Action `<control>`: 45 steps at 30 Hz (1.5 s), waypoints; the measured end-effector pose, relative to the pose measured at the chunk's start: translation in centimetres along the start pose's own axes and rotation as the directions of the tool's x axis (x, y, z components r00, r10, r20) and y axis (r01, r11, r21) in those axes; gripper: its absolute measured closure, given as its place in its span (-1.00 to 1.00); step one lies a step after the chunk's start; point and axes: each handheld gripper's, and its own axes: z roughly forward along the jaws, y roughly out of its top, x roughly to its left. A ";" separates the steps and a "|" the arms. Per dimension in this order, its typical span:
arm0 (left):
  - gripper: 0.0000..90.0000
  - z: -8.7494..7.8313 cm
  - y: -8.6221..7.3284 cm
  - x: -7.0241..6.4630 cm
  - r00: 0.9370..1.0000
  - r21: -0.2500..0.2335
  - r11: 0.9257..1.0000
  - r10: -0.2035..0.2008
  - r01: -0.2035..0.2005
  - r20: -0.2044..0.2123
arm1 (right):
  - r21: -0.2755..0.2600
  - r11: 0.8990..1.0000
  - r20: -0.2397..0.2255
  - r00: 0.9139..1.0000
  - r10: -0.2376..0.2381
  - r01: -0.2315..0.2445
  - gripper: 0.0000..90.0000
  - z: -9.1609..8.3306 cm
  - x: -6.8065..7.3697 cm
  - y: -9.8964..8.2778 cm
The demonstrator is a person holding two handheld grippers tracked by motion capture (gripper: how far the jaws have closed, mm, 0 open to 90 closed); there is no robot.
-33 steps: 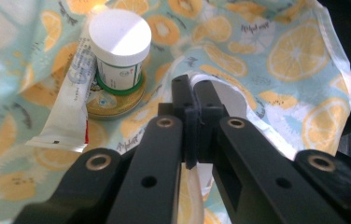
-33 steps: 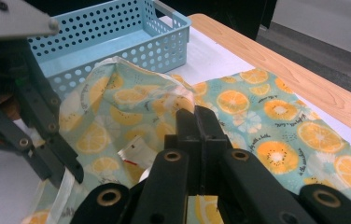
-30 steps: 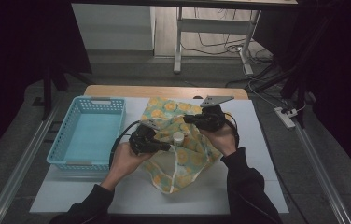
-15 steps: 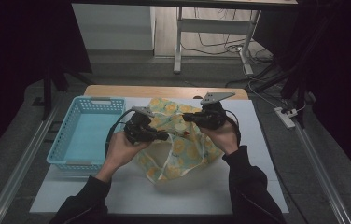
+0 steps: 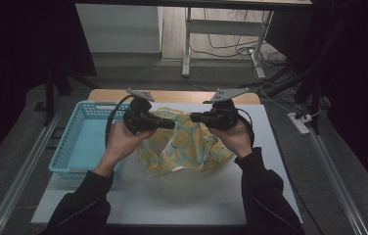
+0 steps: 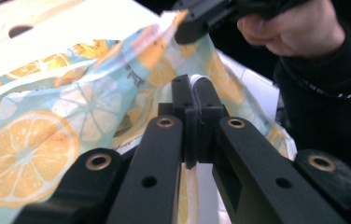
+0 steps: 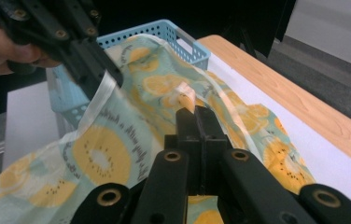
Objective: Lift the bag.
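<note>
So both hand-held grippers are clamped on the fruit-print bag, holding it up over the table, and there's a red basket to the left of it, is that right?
Not quite: the basket is light blue, not red, as the high view shows. The rest holds: the left hand-held gripper and the right hand-held gripper are both clamped on the fruit-print bag, holding it up over the table, with the basket to its left.

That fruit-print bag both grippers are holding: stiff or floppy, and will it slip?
Probably floppy: the fruit-print bag sags and creases between the left gripper and the right gripper. Likely light, since thin pinches carry it. Its glossy film may be slippery, so thin edges could creep out of the shut jaws.
</note>
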 end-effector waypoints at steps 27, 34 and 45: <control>1.00 -4.0 8.0 -0.7 0.998 -0.112 0.993 0.027 -0.034 -0.060 | -0.052 0.998 0.056 0.997 -0.044 0.047 1.00 -2.2 -0.3 6.1; 1.00 -4.6 9.9 -0.8 0.994 -0.132 0.990 0.034 -0.047 -0.100 | -0.074 0.996 0.089 0.995 -0.047 0.054 1.00 -3.0 -0.7 7.6; 1.00 -4.9 12.0 -1.5 0.992 -0.176 0.982 0.051 -0.072 -0.117 | -0.109 0.993 0.120 0.992 -0.043 0.056 1.00 -4.0 -1.2 9.3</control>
